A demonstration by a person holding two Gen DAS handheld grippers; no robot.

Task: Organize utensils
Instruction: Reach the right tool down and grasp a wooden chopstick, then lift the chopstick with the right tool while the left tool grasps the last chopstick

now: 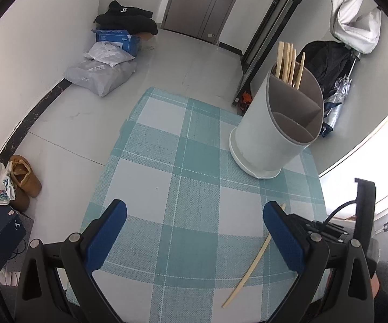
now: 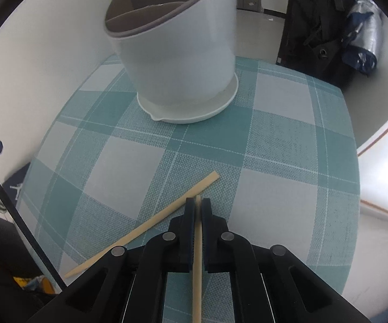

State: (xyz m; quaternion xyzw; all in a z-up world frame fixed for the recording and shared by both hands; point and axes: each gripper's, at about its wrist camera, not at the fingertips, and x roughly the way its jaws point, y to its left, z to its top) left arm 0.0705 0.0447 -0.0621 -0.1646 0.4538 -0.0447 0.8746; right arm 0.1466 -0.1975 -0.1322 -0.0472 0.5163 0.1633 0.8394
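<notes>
Your right gripper (image 2: 198,206) has its fingers clamped on one chopstick (image 2: 197,263); lift it straight and drop it into the holder (image 2: 172,53) compartment with the other sticks. Your left gripper (image 1: 194,231) hangs open above the surface (image 1: 167,161); a second chopstick (image 2: 140,231) lies there.

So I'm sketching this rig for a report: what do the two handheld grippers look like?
Both are black plastic linkages with round silver pivot pins. The left gripper has blue rectangular pads on its fingers; the right gripper has dark, flat-faced fingers. A black cable runs behind.
</notes>
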